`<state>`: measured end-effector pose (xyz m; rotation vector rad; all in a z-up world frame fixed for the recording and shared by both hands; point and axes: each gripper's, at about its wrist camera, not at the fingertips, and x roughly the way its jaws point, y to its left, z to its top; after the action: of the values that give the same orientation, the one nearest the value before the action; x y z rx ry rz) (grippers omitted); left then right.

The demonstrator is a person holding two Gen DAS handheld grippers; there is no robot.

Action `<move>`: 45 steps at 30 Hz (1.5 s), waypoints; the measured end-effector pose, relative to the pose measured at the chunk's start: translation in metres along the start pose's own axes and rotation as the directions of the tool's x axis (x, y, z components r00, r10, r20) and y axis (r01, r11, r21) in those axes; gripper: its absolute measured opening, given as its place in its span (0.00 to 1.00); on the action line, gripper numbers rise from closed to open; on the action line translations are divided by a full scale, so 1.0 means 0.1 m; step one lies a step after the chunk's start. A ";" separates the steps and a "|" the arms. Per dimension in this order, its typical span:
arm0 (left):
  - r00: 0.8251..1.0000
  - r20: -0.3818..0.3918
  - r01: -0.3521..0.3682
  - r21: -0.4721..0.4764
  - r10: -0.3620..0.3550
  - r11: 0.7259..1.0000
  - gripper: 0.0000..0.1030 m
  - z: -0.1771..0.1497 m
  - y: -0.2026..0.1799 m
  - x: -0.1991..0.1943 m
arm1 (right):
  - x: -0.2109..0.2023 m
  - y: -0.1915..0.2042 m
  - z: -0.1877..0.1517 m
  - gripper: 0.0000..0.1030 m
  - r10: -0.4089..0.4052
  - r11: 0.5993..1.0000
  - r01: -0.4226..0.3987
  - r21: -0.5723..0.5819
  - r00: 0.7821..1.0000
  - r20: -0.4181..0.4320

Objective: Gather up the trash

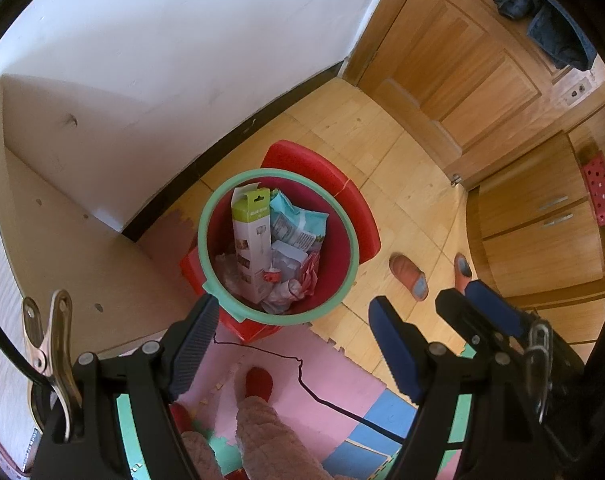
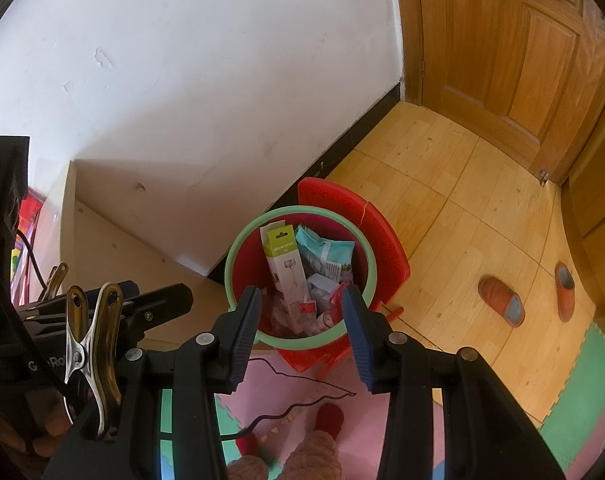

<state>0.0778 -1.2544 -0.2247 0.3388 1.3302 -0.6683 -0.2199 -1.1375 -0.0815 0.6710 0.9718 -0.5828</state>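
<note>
Jaws apart; GoPro (image 2: 46,363) lettering beside bin (image 2: 238,256).

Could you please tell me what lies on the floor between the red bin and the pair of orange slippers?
Nothing: between the red bin and the orange slippers the right wrist view shows only bare wooden floor.

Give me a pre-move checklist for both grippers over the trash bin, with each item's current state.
1. Left gripper empty, jaws wide apart: ok.
2. Right gripper holds nothing, jaws apart: ok.
3. Red bin upright, mouth unobstructed: ok.
4. Green-white box and teal packet inside the bin: ok.
5. Black cable trailing on the mat near the bin: not ok.
6. More trash left on the floor: cannot tell.
</note>
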 end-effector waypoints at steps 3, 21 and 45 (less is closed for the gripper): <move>1.000 0.000 -0.001 -0.002 0.001 1.000 0.78 0.00 0.00 0.00 | 0.00 0.00 0.00 0.42 0.000 1.000 0.000 0.001 1.000 0.000; 1.000 -0.003 -0.009 -0.003 0.009 1.000 0.78 0.01 0.00 0.01 | 0.02 0.00 -0.06 0.42 -0.001 1.000 0.001 0.004 1.000 -0.001; 1.000 -0.004 -0.010 -0.004 0.010 1.000 0.78 0.02 0.00 0.02 | 0.03 0.00 -0.03 0.42 0.001 1.000 -0.001 0.001 1.000 -0.004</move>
<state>0.0791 -1.2562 -0.2264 0.3435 1.3327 -0.6563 -0.2203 -1.1363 -0.0854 0.6738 0.9744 -0.5814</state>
